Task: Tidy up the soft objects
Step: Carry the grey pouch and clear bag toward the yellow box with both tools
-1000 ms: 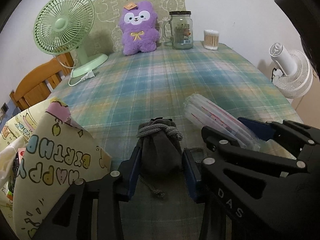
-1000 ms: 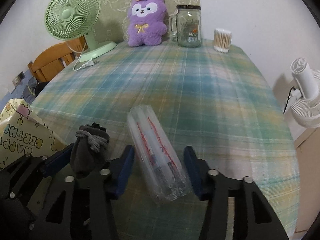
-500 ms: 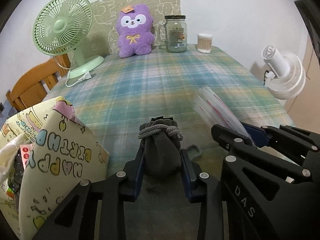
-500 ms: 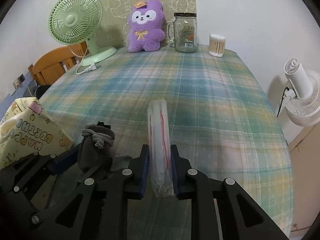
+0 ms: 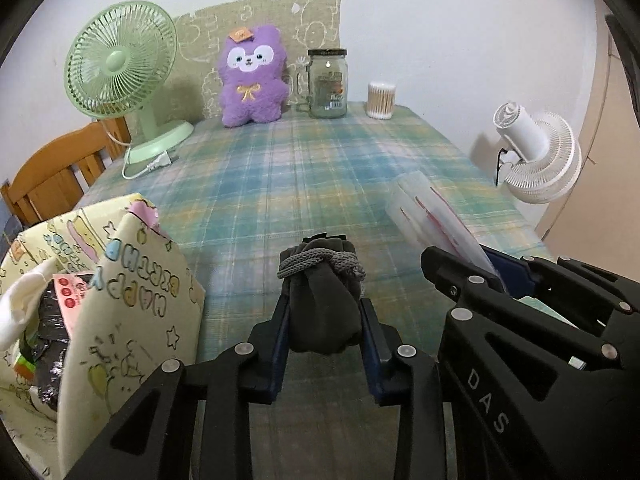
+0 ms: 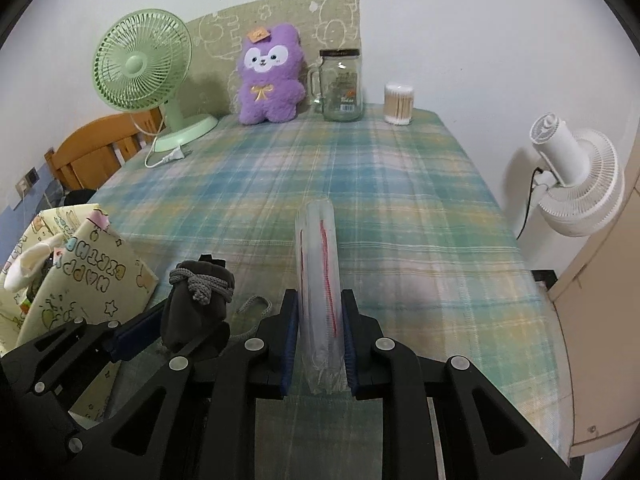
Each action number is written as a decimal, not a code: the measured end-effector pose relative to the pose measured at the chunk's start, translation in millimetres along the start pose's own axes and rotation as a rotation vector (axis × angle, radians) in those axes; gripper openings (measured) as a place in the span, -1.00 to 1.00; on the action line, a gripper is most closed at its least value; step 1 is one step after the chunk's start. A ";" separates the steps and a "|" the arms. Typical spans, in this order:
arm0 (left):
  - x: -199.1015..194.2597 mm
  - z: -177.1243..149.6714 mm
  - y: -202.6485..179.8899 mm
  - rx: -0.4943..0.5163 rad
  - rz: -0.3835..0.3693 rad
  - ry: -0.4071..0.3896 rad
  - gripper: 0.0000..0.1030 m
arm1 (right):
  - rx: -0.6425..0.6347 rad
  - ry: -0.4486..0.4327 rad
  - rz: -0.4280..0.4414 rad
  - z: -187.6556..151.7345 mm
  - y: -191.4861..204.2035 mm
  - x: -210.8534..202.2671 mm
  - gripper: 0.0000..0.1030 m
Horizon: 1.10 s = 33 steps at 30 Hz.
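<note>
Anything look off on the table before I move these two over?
Nothing spilled or damaged. Left tongs hold the grey pouch; its cord trails loose. Right tongs squeeze the clear packet flat.

The grey drawstring pouch (image 5: 322, 312) — soft dark fabric, its neck cinched by a knotted grey cord — stands upright, pinched at its sides between the pads of the left hand-held gripper (image 5: 323, 330). Just to its right, the clear plastic packet (image 6: 320, 292), long and flattened, with red markings showing through, stands on edge and points away, squeezed between the pads of the right hand-held gripper (image 6: 320, 344). A yellow "Happy Birthday" gift bag (image 5: 120, 300) stands open at the left, already holding soft items.
</note>
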<state>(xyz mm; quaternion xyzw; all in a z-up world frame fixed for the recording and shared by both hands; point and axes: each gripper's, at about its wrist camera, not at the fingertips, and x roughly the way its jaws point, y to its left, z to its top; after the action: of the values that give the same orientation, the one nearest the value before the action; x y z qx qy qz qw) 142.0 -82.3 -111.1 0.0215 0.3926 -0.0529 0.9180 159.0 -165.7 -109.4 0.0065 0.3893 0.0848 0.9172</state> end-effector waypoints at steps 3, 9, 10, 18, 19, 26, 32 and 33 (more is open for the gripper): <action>-7.5 -1.1 -1.9 0.001 -0.008 -0.008 -0.38 | -0.003 -0.017 -0.012 -1.2 0.7 -9.6 -0.56; -22.8 -2.3 -5.2 0.003 -0.004 -0.030 -0.38 | -0.002 -0.048 -0.024 -2.6 0.9 -28.0 -0.56; -25.8 -2.3 -5.8 0.004 -0.003 -0.035 -0.38 | -0.002 -0.055 -0.024 -2.5 0.9 -31.8 -0.55; -49.7 -0.1 -11.6 0.018 -0.004 -0.082 -0.38 | 0.011 -0.091 -0.022 -1.9 -1.1 -58.2 -0.55; -52.2 0.0 -12.3 0.018 -0.005 -0.084 -0.38 | 0.012 -0.095 -0.023 -2.2 -1.2 -61.6 -0.55; -69.5 2.3 -17.9 0.027 -0.016 -0.099 -0.38 | 0.026 -0.124 -0.032 -1.2 -1.2 -82.4 -0.55; -84.7 5.5 -18.9 0.035 -0.013 -0.118 -0.38 | 0.027 -0.153 -0.044 0.9 1.6 -101.2 -0.55; -87.9 6.6 -18.9 0.036 -0.012 -0.121 -0.38 | 0.029 -0.158 -0.044 0.9 1.9 -104.5 -0.55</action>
<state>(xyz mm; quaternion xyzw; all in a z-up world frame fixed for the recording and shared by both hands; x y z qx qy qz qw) 84.3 -94.6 -42.9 0.0323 0.3356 -0.0668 0.9391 88.0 -180.6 -34.1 0.0178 0.3172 0.0583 0.9464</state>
